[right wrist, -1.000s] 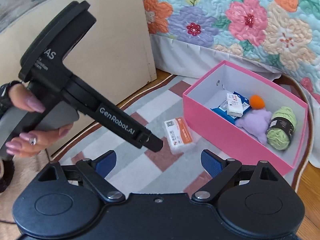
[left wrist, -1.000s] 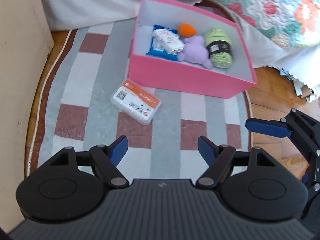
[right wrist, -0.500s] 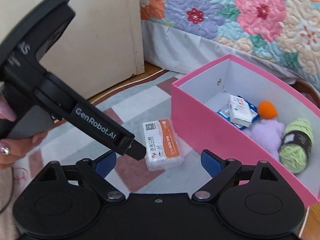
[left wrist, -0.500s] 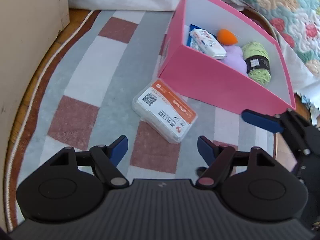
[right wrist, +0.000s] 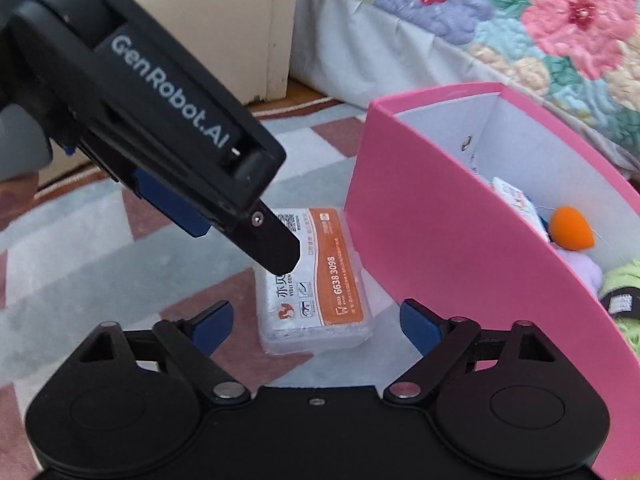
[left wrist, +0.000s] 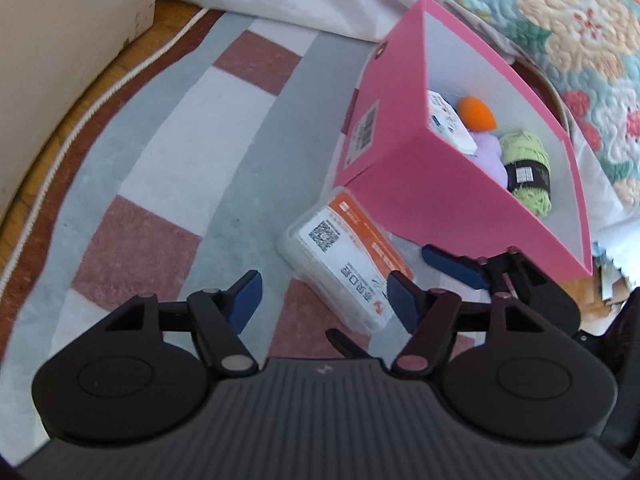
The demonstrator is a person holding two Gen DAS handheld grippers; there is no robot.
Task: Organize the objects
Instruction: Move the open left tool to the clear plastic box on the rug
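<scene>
A clear plastic packet (left wrist: 344,260) with an orange and white label lies flat on the rug, against the near corner of the pink box (left wrist: 440,200). My left gripper (left wrist: 324,294) hangs low over it, jaws closing, with the packet's near end between the blue pads but untouched. My right gripper (right wrist: 316,320) comes from the other side, jaws also closing, and the packet (right wrist: 320,280) lies just ahead of its pads. One of the left gripper's fingers (right wrist: 276,248) reaches over the packet's far end. One of the right gripper's fingers (left wrist: 452,268) shows beside the box.
The pink box (right wrist: 420,232) holds an orange ball (left wrist: 476,112), green yarn (left wrist: 524,172), a purple plush (left wrist: 490,156) and a white pack (left wrist: 448,124). A striped rug (left wrist: 168,152) covers the floor. A bed with a floral quilt (right wrist: 560,20) stands behind, a beige panel (left wrist: 60,40) at left.
Both grippers have come down and closer to the packet, which now fills more of each view. The jaws of both stand narrower than before.
</scene>
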